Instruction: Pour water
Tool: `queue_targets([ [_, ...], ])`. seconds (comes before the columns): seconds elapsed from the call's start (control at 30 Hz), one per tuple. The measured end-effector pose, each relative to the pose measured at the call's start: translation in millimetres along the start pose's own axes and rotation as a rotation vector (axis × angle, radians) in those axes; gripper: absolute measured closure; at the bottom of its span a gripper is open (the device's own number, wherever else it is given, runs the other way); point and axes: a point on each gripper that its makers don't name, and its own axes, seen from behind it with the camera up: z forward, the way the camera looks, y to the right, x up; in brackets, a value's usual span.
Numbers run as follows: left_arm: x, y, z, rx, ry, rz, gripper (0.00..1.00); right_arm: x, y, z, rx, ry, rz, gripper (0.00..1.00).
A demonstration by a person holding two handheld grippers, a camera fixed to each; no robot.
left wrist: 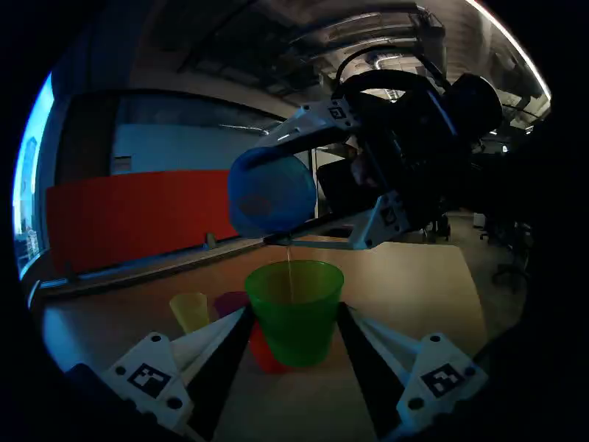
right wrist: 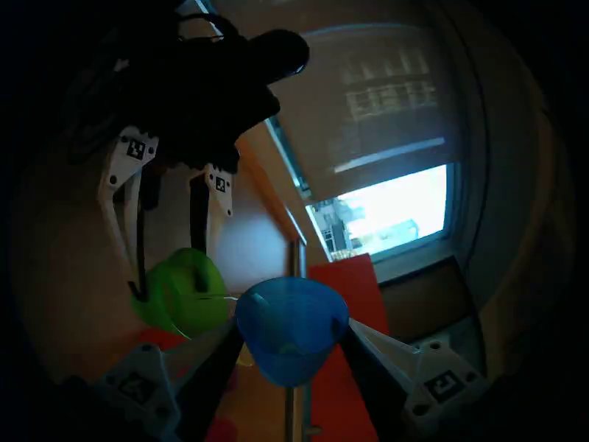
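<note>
Left gripper view, lower left: yellow cup (left wrist: 190, 309), purple cup (left wrist: 230, 300) and red cup (left wrist: 261, 353) on table (left wrist: 412, 280). Centre: left gripper (left wrist: 294, 309) fingers clamp upright green cup (left wrist: 294, 328). Above it, right gripper (left wrist: 261, 195) fingers grip tilted blue cup (left wrist: 271, 193), thin water stream (left wrist: 289, 276) falling into green cup

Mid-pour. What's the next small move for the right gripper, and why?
Probably tip the blue cup slightly further with the right gripper, without shifting sideways. The water stream is thin and falls inside the rim of the green cup, which the left gripper holds upright directly below.
</note>
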Motion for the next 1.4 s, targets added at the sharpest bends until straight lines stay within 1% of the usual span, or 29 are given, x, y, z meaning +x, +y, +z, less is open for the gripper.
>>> queue_targets([
  [0.7, -0.8, -0.2, -1.1, 0.0, 0.001, 0.002, 0.19, 1.6, -1.0, -0.9, -0.005, -0.001, -0.045, 0.11],
  [1.4, -2.0, 0.8, -0.5, -0.001, -0.001, 0.005, 0.19, 0.9, -1.1, -1.5, -0.008, -0.001, -0.072, 0.11],
])
